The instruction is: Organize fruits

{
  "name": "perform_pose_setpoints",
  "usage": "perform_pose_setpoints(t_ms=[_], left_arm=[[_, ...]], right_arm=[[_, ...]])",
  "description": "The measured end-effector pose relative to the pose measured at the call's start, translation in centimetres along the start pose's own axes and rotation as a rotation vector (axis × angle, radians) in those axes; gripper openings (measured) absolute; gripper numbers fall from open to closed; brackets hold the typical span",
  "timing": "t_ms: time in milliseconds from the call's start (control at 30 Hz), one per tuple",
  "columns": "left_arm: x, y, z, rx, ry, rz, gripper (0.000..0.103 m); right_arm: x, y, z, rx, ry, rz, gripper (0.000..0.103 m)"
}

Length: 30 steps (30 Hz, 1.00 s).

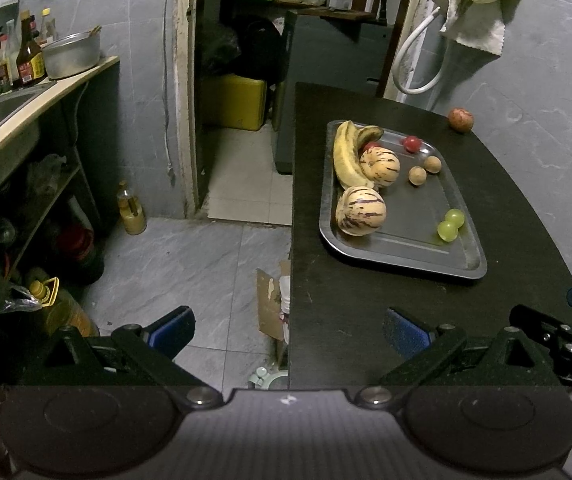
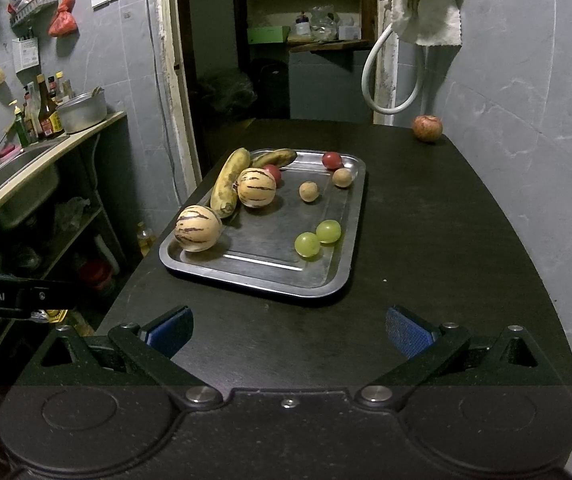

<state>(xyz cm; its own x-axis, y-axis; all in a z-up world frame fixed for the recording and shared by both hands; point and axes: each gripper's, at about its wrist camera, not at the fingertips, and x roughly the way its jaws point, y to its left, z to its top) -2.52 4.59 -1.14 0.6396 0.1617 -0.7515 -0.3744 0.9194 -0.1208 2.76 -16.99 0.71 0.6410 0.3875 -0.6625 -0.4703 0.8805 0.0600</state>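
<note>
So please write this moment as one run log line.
left gripper: jaws open, empty | right gripper: jaws open, empty | tray: bananas, striped melons, grapes inside | apple: on table, outside tray

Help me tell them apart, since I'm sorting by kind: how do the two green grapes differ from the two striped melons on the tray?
The green grapes are plain translucent green; the striped melons are cream with dark purple streaks. The grapes are much smaller than the melons. The grapes sit touching each other at the tray's near right; the melons sit apart along its left side, by the bananas. All four are round and lie inside the tray.
</note>
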Motion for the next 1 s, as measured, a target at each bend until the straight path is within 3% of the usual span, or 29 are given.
perform_pose_setpoints(t_ms=[667, 1000], left_arm=[[0.34, 0.21, -0.03, -0.010, 0.017, 0.005, 0.102], [0.66, 0.00, 0.30, 0.037, 0.026, 0.055, 0.102]], right_arm=[[0.04, 0.10, -0.03, 0.000, 0.009, 0.000, 0.102], [0.07, 0.12, 0.01, -0.001, 0.012, -0.002, 0.102]])
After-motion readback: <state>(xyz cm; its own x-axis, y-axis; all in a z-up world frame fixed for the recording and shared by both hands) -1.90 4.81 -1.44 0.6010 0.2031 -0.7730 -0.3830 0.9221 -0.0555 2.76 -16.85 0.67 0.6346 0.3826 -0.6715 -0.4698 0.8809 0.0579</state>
